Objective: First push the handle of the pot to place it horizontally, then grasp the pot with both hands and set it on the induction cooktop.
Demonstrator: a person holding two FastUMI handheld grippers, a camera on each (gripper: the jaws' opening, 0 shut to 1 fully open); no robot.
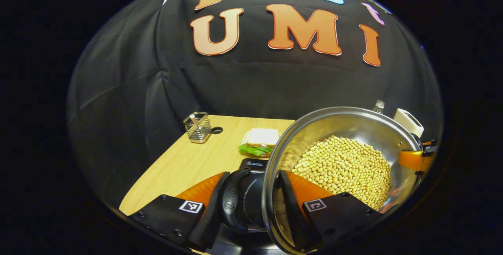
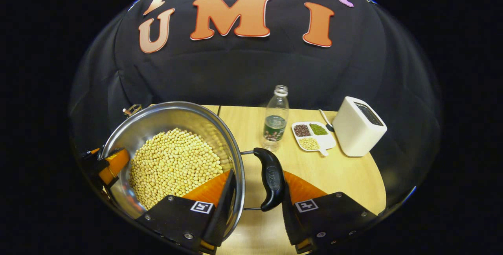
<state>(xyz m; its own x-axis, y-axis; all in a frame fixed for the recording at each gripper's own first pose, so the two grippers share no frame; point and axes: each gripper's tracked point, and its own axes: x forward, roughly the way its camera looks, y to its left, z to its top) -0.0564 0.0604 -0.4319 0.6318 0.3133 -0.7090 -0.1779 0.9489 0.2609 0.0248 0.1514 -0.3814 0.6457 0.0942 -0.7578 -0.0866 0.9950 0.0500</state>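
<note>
Soybeans fill the steel pot (image 1: pixel 346 156), which I carry between my two tongs, one on each side handle, so the load stays level and nothing spills. My left tongs (image 1: pixel 251 204) straddle the pot's near wall together with the left handle (image 1: pixel 234 202), one finger inside among the beans, one outside the black grip. My right tongs (image 2: pixel 257 202) do the same around the right handle (image 2: pixel 271 180); both pairs look closed down onto rim and grip. In the left gripper view a dark appliance (image 1: pixel 253 164), probably the induction cooktop, sits just beyond the handle. I cannot tell whether the pot rests on anything. Around it, the worktop (image 2: pixel 338 172) carries a bottle (image 2: pixel 276 119), a sectioned dish (image 2: pixel 313 136), a white box (image 2: pixel 359 131), a sandwich (image 1: pixel 260 142) and a wire basket (image 1: pixel 197 127).
</note>
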